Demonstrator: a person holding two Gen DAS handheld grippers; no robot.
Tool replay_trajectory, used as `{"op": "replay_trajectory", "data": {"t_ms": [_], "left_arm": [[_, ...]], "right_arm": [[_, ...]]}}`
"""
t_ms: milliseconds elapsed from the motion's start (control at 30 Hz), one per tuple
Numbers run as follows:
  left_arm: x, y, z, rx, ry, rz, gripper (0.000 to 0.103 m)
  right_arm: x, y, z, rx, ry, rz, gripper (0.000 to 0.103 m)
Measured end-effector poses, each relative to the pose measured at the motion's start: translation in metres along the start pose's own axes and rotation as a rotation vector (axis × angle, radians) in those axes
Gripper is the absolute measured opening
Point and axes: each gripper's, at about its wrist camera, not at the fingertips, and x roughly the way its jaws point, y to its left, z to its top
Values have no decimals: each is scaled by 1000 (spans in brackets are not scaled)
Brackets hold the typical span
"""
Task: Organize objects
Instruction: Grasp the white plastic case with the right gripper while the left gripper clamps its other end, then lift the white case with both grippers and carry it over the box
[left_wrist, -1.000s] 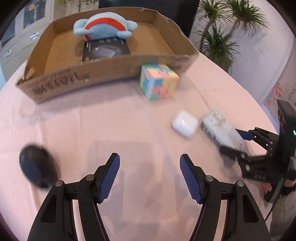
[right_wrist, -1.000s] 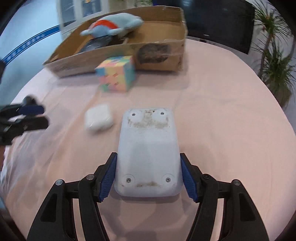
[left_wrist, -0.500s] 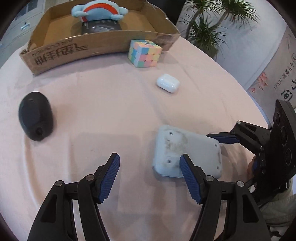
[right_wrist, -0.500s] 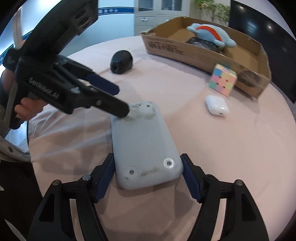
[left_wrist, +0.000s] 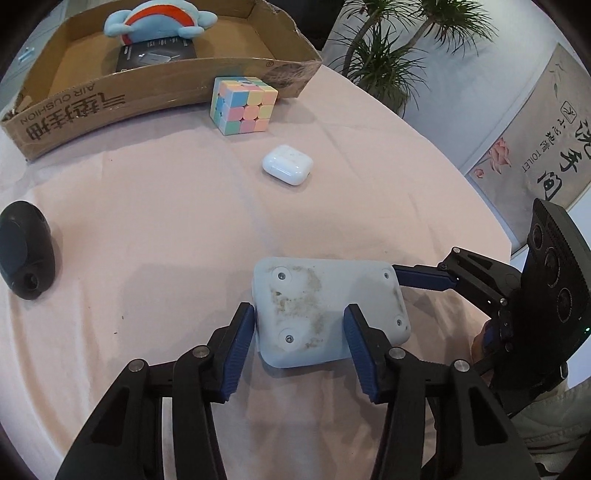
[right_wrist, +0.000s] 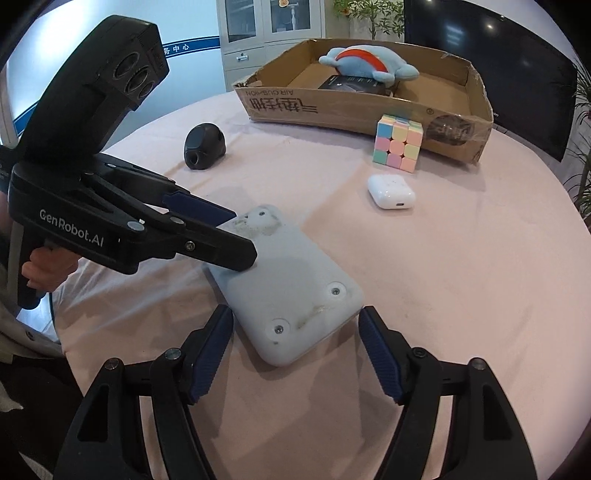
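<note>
A flat white device (left_wrist: 328, 295) (right_wrist: 288, 280), stained and screwed on its top face, lies on the pink tablecloth. My left gripper (left_wrist: 299, 310) (right_wrist: 243, 234) is closing over one end of it. One pad sits at the end edge, the other finger rests above the top face, and neither side is squeezed. My right gripper (right_wrist: 295, 350) stands open around the opposite end, with a gap at each pad. One of its blue fingers (left_wrist: 421, 277) shows beside the device's corner in the left wrist view.
At the back stands a cardboard box (left_wrist: 74, 107) (right_wrist: 332, 110) holding a blue plush (left_wrist: 159, 20) and a black packet (left_wrist: 155, 55). In front of it sit a pastel cube (left_wrist: 243, 105) (right_wrist: 397, 146) and a white earbud case (left_wrist: 288, 164) (right_wrist: 391, 191). A black egg-shaped object (left_wrist: 26, 254) (right_wrist: 205, 147) lies apart.
The right gripper swung the white device over towards the left gripper, and its pads now stand off it. The left jaws came over the device's end and narrowed.
</note>
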Motion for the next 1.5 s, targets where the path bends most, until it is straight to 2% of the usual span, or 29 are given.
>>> {"op": "replay_trajectory", "data": {"t_ms": [100, 300, 333, 400, 600, 700, 900, 1067, 1267, 1400, 1500], "left_arm": [[5, 3, 1, -21, 9, -6, 61], [9, 0, 1, -30, -4, -9, 59], [8, 0, 2, -37, -11, -10, 54], [6, 0, 4, -38, -23, -3, 51], [5, -1, 3, -25, -22, 5, 51], [7, 5, 3, -39, -22, -23, 51], [10, 4, 3, -30, -34, -14, 52], [7, 7, 1, -37, -41, -15, 48], [4, 4, -6, -24, -72, 5, 48], [0, -3, -9, -3, -96, 60, 46], [-2, 3, -10, -18, -106, 41, 42]], "right_arm": [[2, 0, 3, -8, 11, 0, 69], [10, 1, 4, -18, 28, -17, 71], [10, 1, 4, -21, 28, -18, 67], [9, 3, 4, -33, 23, -35, 53], [10, 2, 5, -34, 25, -35, 53], [7, -4, 5, -27, 27, 4, 52], [-2, -15, 7, 39, 5, 43, 55], [0, -18, 10, 90, 4, 49, 55], [6, -32, 13, 266, 14, 112, 55], [8, -30, 15, 315, 5, 97, 50], [6, -30, 15, 323, 2, 91, 47]]}}
